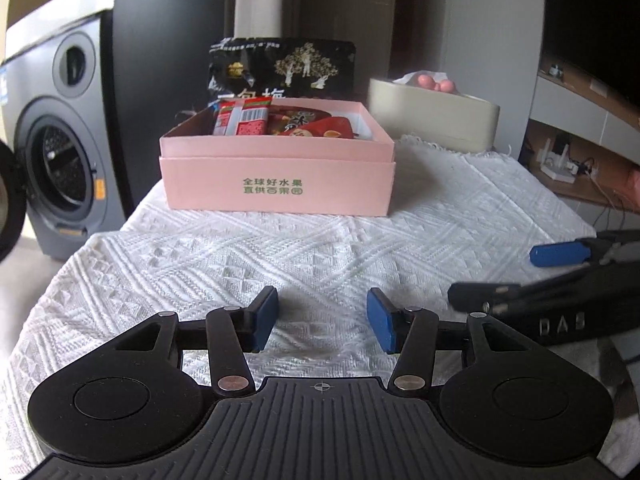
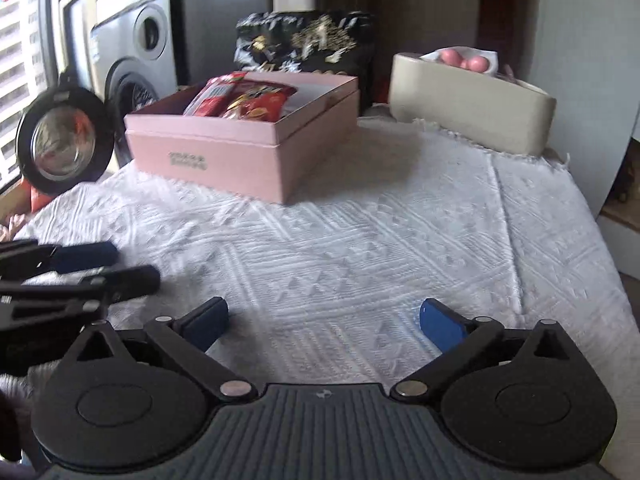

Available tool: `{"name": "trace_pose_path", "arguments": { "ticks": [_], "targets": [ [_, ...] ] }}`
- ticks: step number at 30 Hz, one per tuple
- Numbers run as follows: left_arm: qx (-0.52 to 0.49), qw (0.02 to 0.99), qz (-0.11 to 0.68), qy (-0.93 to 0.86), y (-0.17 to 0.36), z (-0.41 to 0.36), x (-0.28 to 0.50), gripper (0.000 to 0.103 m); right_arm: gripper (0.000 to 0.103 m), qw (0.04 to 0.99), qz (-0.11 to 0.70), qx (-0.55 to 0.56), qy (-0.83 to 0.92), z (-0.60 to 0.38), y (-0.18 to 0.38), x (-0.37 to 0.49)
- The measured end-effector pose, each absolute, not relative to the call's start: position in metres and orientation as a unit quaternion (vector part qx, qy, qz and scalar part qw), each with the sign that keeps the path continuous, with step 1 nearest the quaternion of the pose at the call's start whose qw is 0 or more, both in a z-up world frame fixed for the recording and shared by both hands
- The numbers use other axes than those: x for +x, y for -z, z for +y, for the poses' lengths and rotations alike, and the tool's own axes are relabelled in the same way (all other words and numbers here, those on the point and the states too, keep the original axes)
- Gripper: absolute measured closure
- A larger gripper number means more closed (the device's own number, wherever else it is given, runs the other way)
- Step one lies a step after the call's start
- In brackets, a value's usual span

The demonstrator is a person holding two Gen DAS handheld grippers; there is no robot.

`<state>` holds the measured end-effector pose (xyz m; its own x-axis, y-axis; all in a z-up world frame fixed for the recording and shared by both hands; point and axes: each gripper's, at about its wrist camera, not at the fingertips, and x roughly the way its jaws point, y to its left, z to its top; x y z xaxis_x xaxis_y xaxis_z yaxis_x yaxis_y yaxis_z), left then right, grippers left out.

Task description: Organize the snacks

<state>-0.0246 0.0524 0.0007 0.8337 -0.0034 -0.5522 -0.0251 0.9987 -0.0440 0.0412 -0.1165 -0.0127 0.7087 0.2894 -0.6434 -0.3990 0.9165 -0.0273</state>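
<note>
The pink box sits far on the white cloth, long side across the left view, red snack packets inside, a black bag upright behind. The left gripper is part-open, empty; the right gripper is wide, empty. Only the right view shows the box's corner-on side.

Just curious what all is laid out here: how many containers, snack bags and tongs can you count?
Containers: 2 (pink box, beige tub)
Red snack packets in the box: at least 2
Black bag: 1
Tongs: 2 (left, right)
Total: 7
</note>
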Motion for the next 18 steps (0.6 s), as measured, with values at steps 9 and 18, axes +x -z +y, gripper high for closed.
{"name": "trace_pose_path", "arguments": {
  "ticks": [9, 18],
  "targets": [
    [-0.020, 0.958, 0.286, -0.001, 0.0005, 0.0537, -0.0237, 0.048, 0.001, 0.930, 0.320, -0.072, -0.165, -0.1176, 0.0153, 0.0363],
    [-0.022, 0.958, 0.286, 0.001, 0.0005, 0.0532, -0.0233, 0.048, 0.001, 0.930, 0.320, -0.067, -0.167, -0.1189, 0.0155, 0.0364]
  ]
}}
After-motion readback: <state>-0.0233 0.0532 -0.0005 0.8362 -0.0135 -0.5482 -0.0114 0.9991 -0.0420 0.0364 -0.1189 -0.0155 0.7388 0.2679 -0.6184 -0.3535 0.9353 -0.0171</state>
